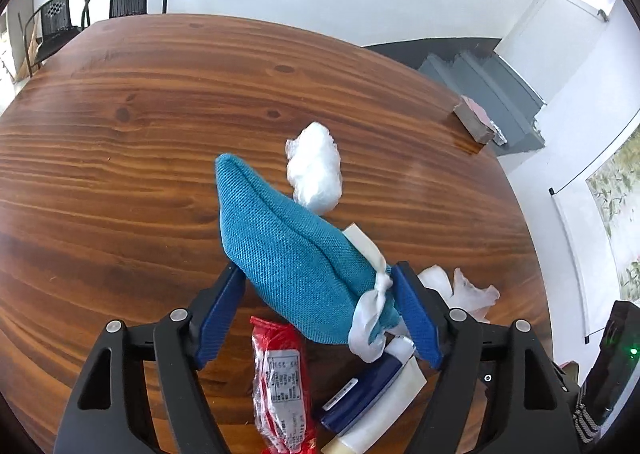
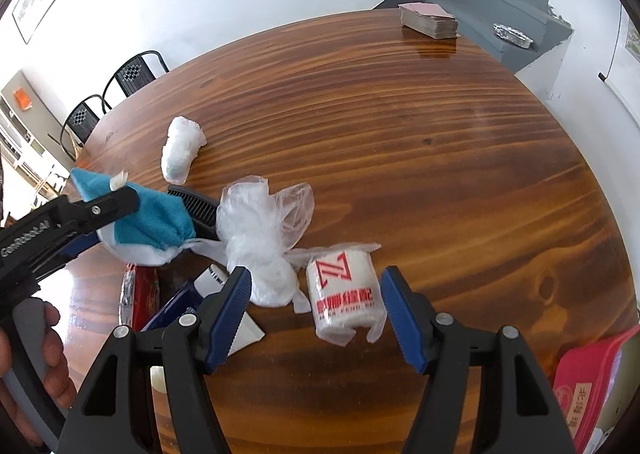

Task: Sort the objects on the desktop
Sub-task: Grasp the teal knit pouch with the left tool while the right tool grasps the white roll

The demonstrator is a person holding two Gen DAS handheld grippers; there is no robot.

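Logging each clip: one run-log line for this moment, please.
left gripper: open, blue fabric pouch between jaws | right gripper: open, straddling wrapped white roll

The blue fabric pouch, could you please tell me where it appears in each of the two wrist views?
Left wrist: the blue fabric pouch fills the centre, between the left gripper fingers.
Right wrist: it sits at the left edge, behind the left gripper's black finger.
Shared landmark: the small white wrapped bundle lying on the wooden table just beyond the pouch.

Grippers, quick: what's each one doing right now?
Left gripper: open, blue pouch loose between its jaws.
Right gripper: open around wrapped white roll, not gripping.
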